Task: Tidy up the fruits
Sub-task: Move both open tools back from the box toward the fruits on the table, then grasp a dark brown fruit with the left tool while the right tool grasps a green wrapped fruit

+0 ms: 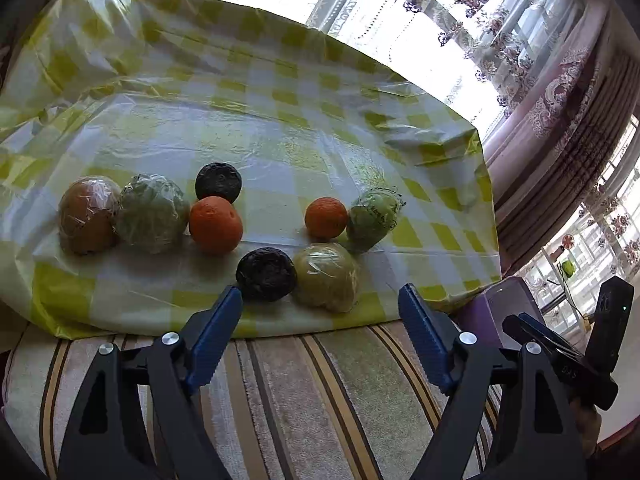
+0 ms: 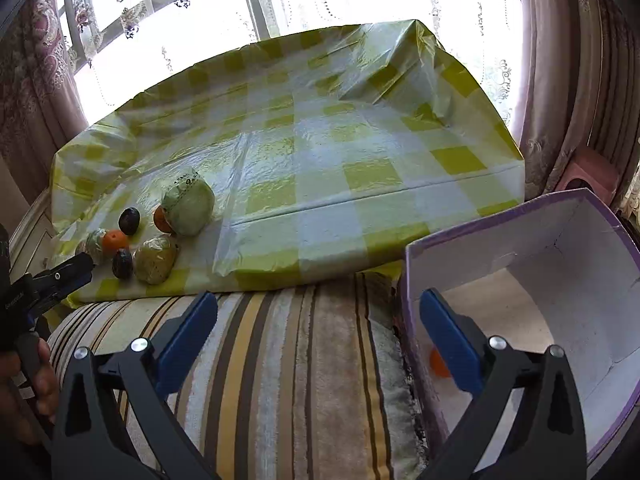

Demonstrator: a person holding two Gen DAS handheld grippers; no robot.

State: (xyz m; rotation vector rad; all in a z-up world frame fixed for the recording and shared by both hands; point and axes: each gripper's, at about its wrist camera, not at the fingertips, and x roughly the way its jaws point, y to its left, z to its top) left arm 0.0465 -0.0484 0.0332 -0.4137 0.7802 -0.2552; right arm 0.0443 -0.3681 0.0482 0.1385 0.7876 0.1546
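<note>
Several fruits lie on the green checked tablecloth (image 1: pixel 280 128): two oranges (image 1: pixel 216 225) (image 1: pixel 326 217), two dark round fruits (image 1: pixel 266 274) (image 1: pixel 218 181), and wrapped green and brown fruits (image 1: pixel 327 276) (image 1: pixel 374 218) (image 1: pixel 152 212) (image 1: pixel 86 214). My left gripper (image 1: pixel 320 312) is open and empty, just short of the near dark fruit and wrapped fruit. My right gripper (image 2: pixel 316 320) is open and empty above the striped cushion, its right finger over the purple box (image 2: pixel 520 216). An orange (image 2: pixel 438 364) lies inside that box.
A striped cushion (image 2: pixel 288 360) runs along the front of the cloth. The purple box also shows in the left wrist view (image 1: pixel 504 300), with the right gripper (image 1: pixel 560 344) beside it. Curtains and windows stand behind.
</note>
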